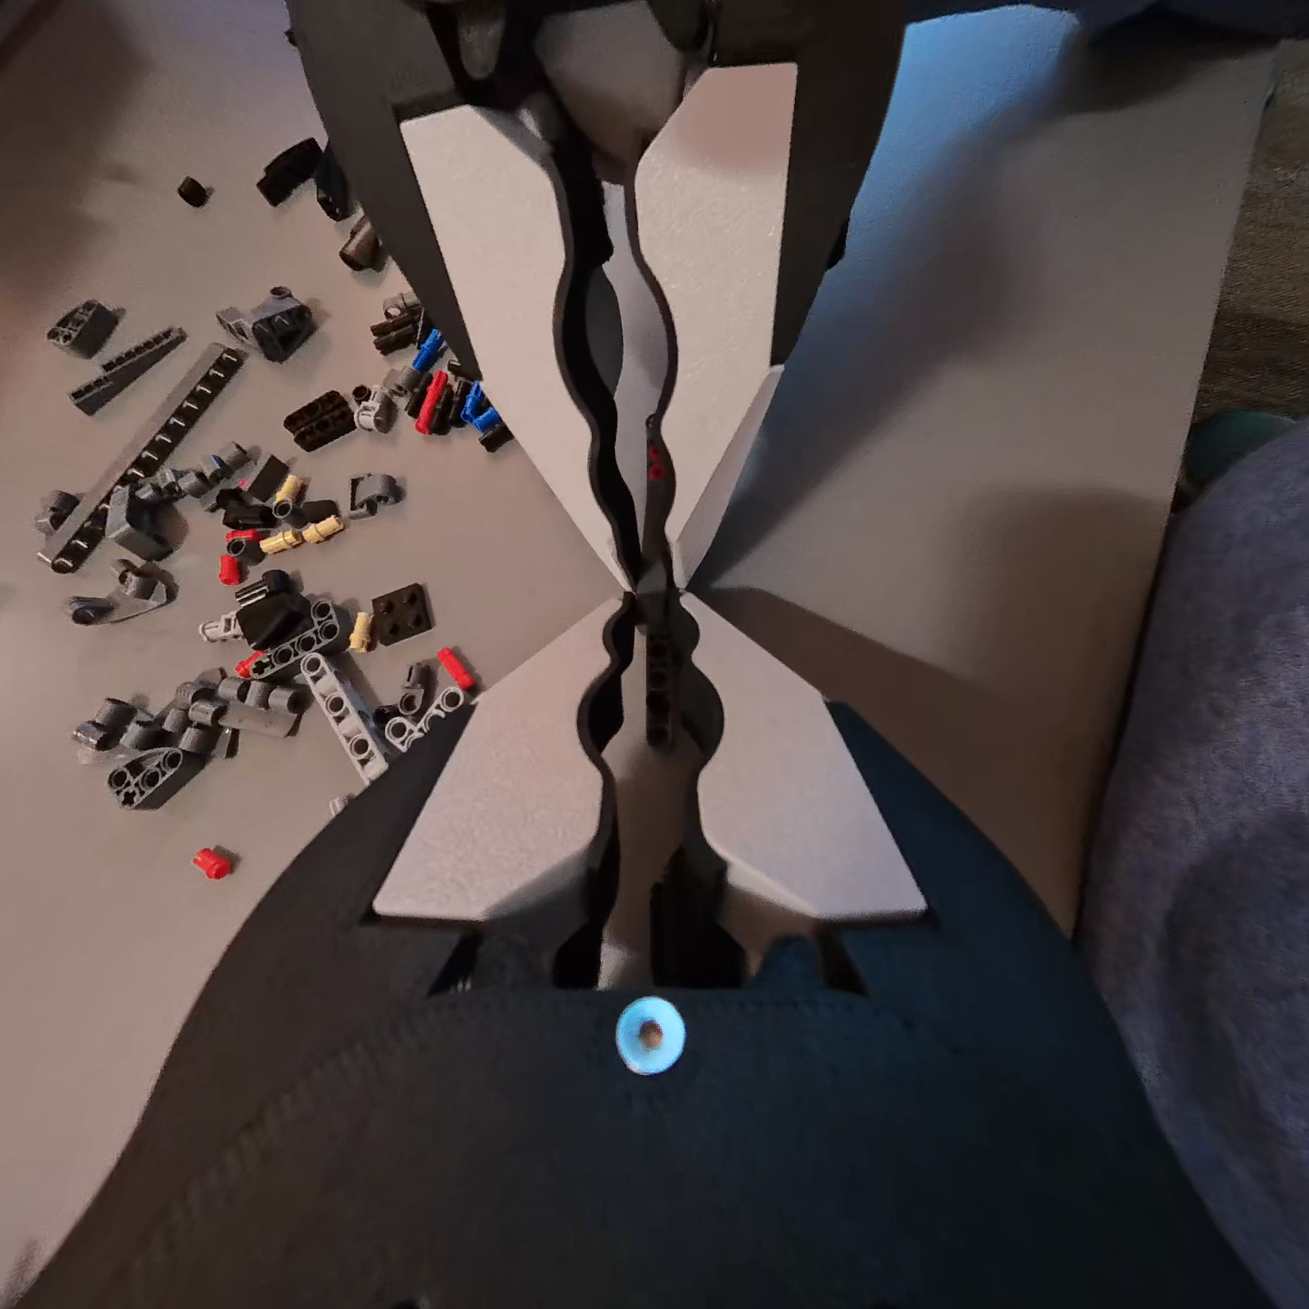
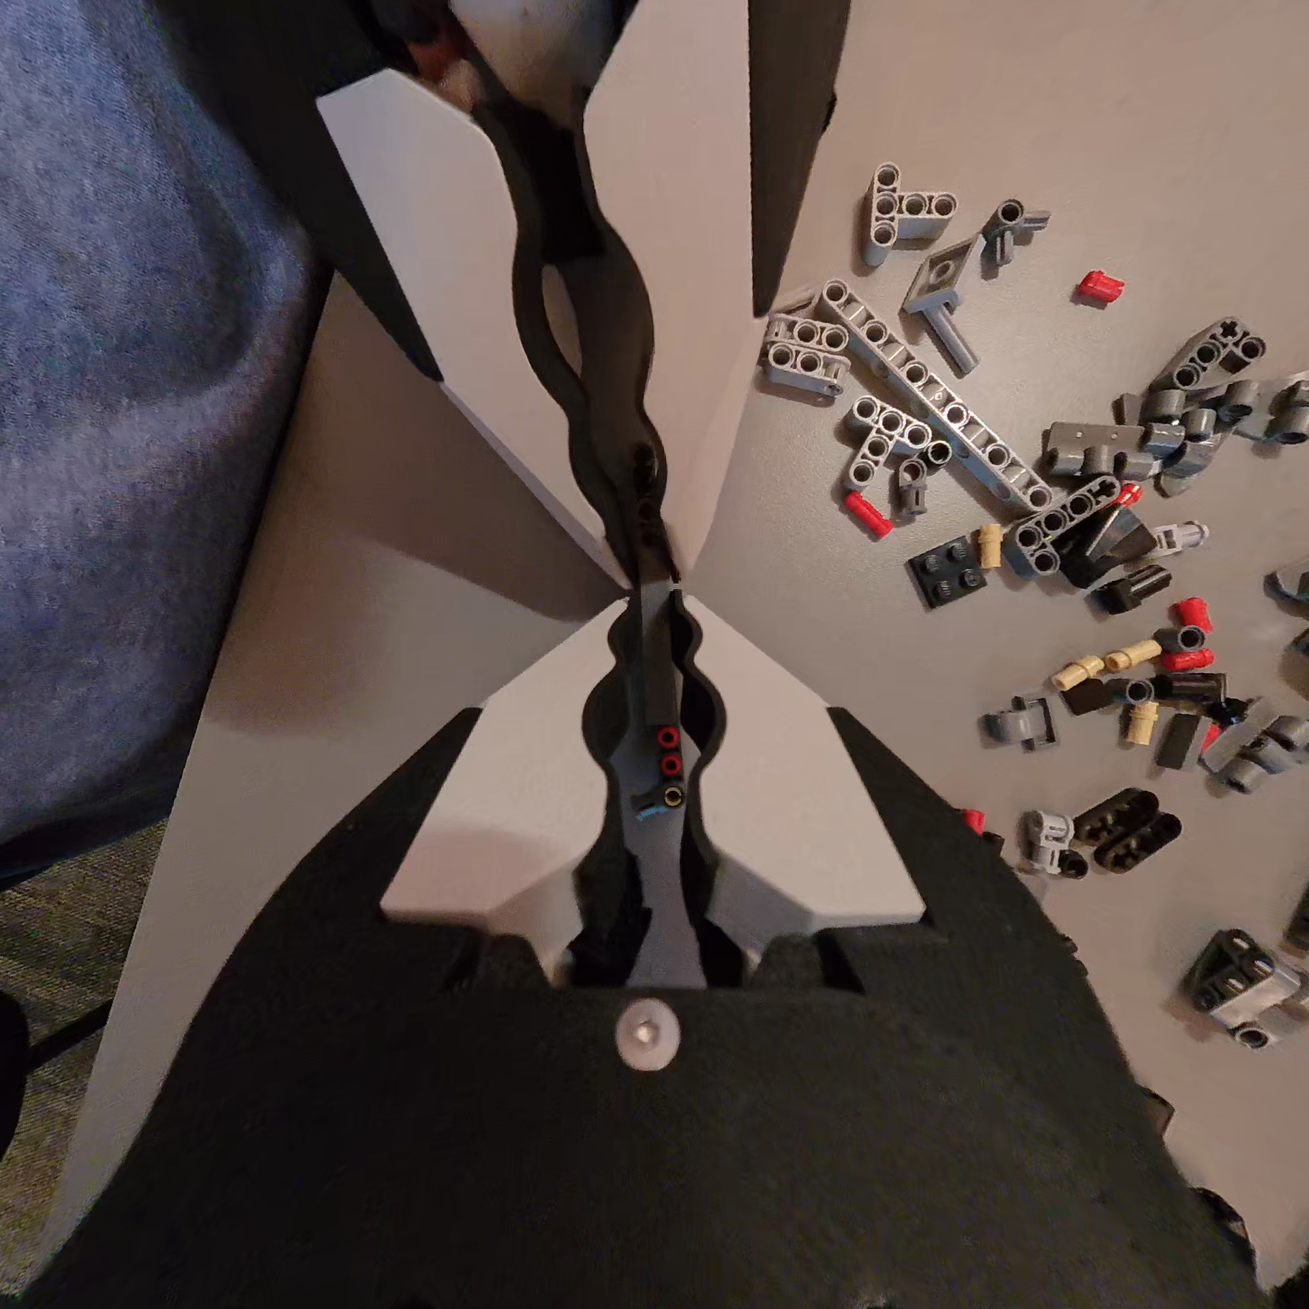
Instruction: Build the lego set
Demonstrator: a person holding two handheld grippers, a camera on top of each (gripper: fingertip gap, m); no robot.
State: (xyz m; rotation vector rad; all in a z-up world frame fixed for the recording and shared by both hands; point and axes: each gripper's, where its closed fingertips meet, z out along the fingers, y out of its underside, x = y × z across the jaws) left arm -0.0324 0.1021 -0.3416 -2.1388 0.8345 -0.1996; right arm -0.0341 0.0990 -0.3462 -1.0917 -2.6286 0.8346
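Observation:
My left gripper (image 1: 652, 602) is shut on a black beam with holes (image 1: 662, 680), which stands edge-on between its white fingers (image 1: 524, 779). My right gripper (image 2: 655, 602) is shut on a black beam (image 2: 659, 680) that carries two red pins (image 2: 669, 751) and a black pin. The two grippers face each other tip to tip above the grey table (image 1: 921, 496), and the two beams meet end to end at the tips. In the left wrist view the right gripper (image 1: 648, 567) comes in from the top; in the right wrist view the left gripper (image 2: 648, 567) does.
Loose grey, black, red, tan and blue parts lie on the table (image 2: 921, 106), among them a long grey beam (image 1: 142, 453) (image 2: 935, 397), a black square plate (image 1: 402, 615) (image 2: 949, 570) and a lone red pin (image 1: 212, 863). Blue-grey fabric (image 1: 1218, 779) (image 2: 120, 425) lies past the table edge. The tips of both grippers are at nearly the same place. From either gripper's tips it is about 8 centimetres to the black square plate (image 1: 402, 615). It turns up in the right wrist view (image 2: 945, 571) as well.

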